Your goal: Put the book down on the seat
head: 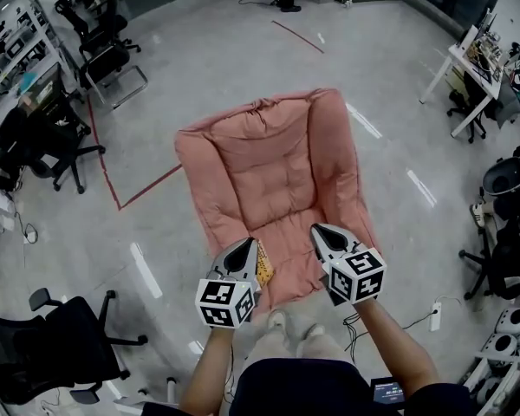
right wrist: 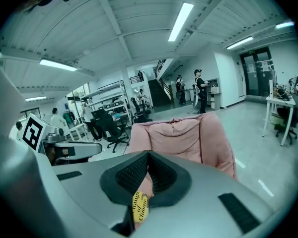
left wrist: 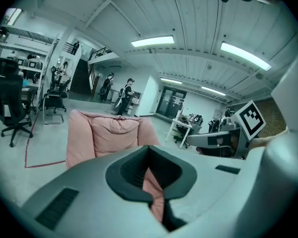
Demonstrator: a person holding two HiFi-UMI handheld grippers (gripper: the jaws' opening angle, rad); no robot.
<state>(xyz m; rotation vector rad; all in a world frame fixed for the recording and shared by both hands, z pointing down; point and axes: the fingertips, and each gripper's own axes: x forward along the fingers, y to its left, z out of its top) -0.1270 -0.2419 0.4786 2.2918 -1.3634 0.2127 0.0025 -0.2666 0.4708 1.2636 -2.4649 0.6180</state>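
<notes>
Left hand-held gripper (head: 241, 250): jaws closed together, nothing between them. In its own view only pink cushion shows through the slit. In the head view it sits low and left of centre, over the front edge of the seat (head: 269, 159).

Right hand-held gripper (head: 323, 235): jaws together at the tip, gripping nothing. It sits low and right of centre, over the seat's front right part. Through the slit in its own view shows a yellow strip of the book (right wrist: 140, 207) with dark lettering, lying beyond the jaws.

Book, head view (head: 263, 268): on the front edge of the seat cushion, just right of the left hand-held gripper and partly hidden by it. Cover is yellow-orange and patterned. Contact with that gripper cannot be told.

Seat: pink, padded, centre of frame, back toward the top, standing on grey floor (head: 225, 59). A red tape line (head: 143, 189) runs on the floor to its left. Black office chair (head: 69, 341) at lower left. White table (head: 459, 59) at upper right.
</notes>
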